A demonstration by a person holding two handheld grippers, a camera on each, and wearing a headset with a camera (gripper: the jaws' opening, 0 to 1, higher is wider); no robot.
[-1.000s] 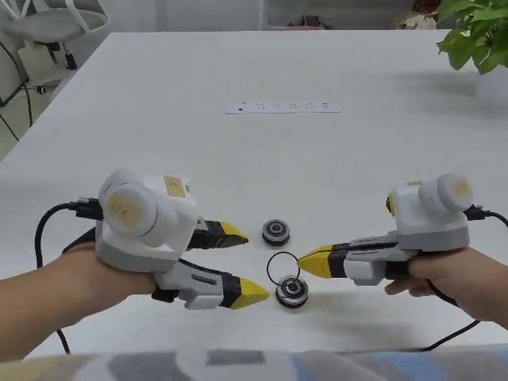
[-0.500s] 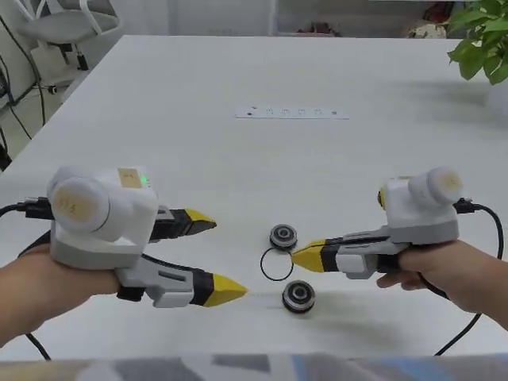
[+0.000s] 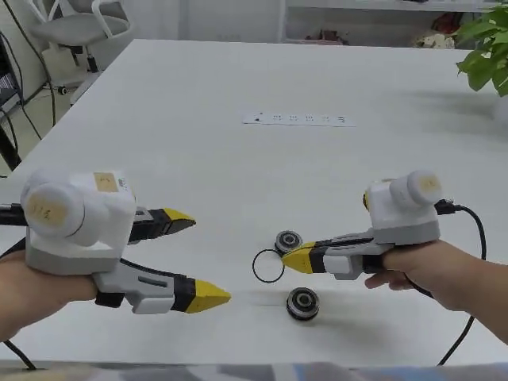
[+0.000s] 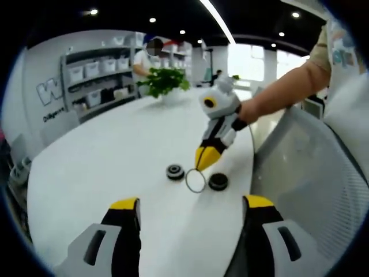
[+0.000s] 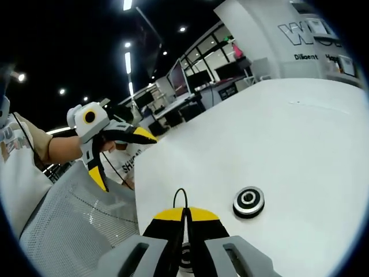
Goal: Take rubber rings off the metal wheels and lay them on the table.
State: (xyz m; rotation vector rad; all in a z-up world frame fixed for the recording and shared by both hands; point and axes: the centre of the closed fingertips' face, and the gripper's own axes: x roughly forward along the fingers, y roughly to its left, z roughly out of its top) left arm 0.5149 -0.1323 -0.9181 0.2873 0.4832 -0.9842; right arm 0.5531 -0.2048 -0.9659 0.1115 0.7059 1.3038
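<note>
Jaws clenched, the right gripper [image 3: 298,258] pinches a thin black rubber ring [image 3: 268,266], which juts from the yellow tips toward 9 o'clock in the head view. Whether the ring touches the white worktop [image 3: 238,175] cannot be told. Two wheels flank the ring. The far metal wheel [image 3: 288,241] lies flat at the ring's 1 o'clock, just beside it, and the near metal wheel [image 3: 303,302] lies at its 5 o'clock. Well apart at the ring's 9 o'clock, the left gripper [image 3: 202,259] has its jaws released and spread wide, pointing toward the ring. A white socket strip [image 3: 299,120] lies far up the worktop at 12 o'clock, and a leafy plant [image 3: 492,55] stands at 2 o'clock.
</note>
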